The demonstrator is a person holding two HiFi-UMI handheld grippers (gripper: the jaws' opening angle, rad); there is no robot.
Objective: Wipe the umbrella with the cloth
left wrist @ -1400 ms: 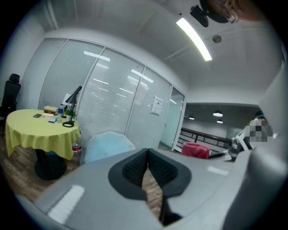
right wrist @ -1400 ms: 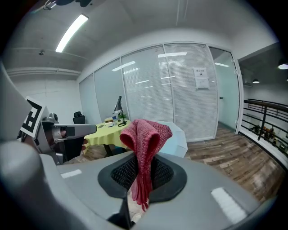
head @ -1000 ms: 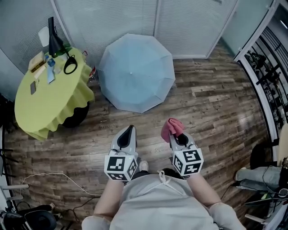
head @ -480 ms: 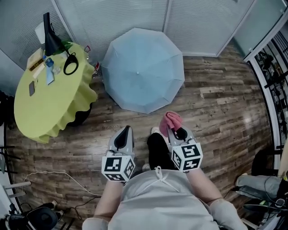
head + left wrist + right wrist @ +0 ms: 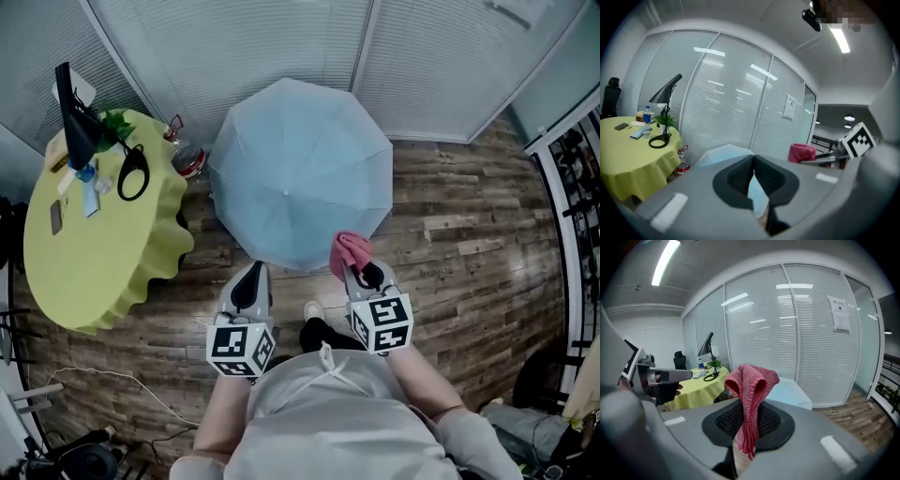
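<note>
We hold the crumpled pink-red knitted cloth [image 5: 750, 394] clamped between the jaws of our right gripper [image 5: 360, 272]. It hangs at the near rim of the open pale-blue fabric umbrella [image 5: 300, 173]; we cannot tell if they touch. The umbrella sits canopy-up at the far edge of the wood-plank floor [image 5: 469, 234], against the glass wall [image 5: 281, 47]. Our left gripper [image 5: 251, 274] has its jaws pressed together on nothing. We judge that wiping has not begun and the whole canopy is left to do.

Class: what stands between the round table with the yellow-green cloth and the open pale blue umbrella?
A small red fire extinguisher on the wooden floor, clearest in the head view.
</note>
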